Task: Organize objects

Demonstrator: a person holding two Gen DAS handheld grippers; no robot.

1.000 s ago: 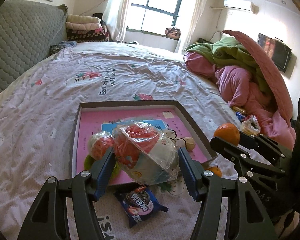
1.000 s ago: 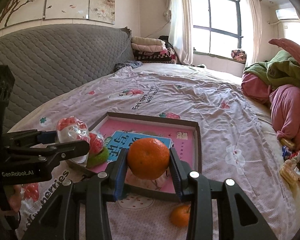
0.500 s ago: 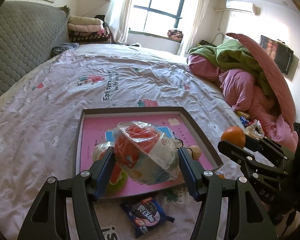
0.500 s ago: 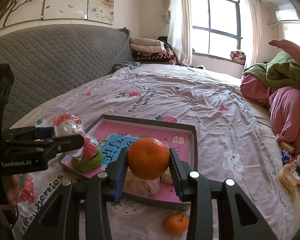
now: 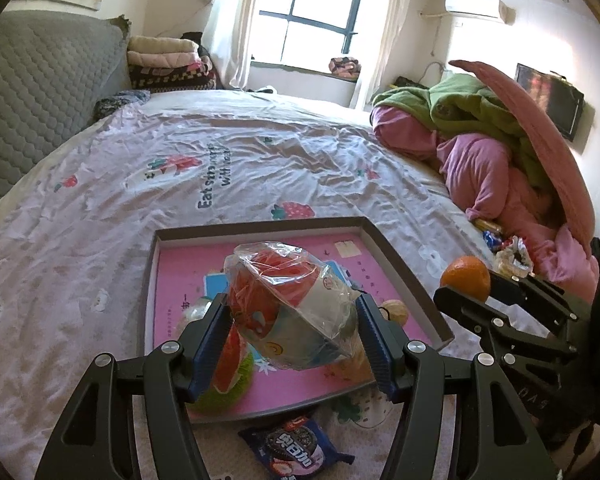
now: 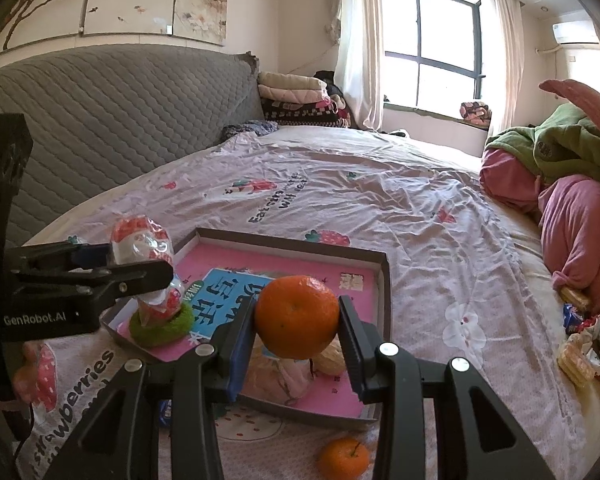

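My left gripper (image 5: 294, 332) is shut on a clear plastic snack bag (image 5: 292, 304) with red and white print, held above the near part of the pink tray (image 5: 256, 227). It also shows in the right wrist view (image 6: 142, 244). My right gripper (image 6: 296, 332) is shut on an orange (image 6: 297, 317), held over the tray's (image 6: 384, 280) near right part; the orange also shows in the left wrist view (image 5: 465, 277). In the tray lie a blue card (image 6: 216, 300), a red-and-green toy (image 6: 162, 320) and a walnut (image 5: 394, 311).
An Oreo packet (image 5: 296, 446) lies on the strawberry-print sheet just before the tray. A second orange (image 6: 344, 458) lies on the sheet near the tray's front right corner. Pink and green bedding (image 5: 500, 152) is piled at right, with snack wrappers (image 6: 584, 344) beside it.
Both grippers have risen and moved forward over the tray with their loads. The tray and the loose orange sit lower in view.
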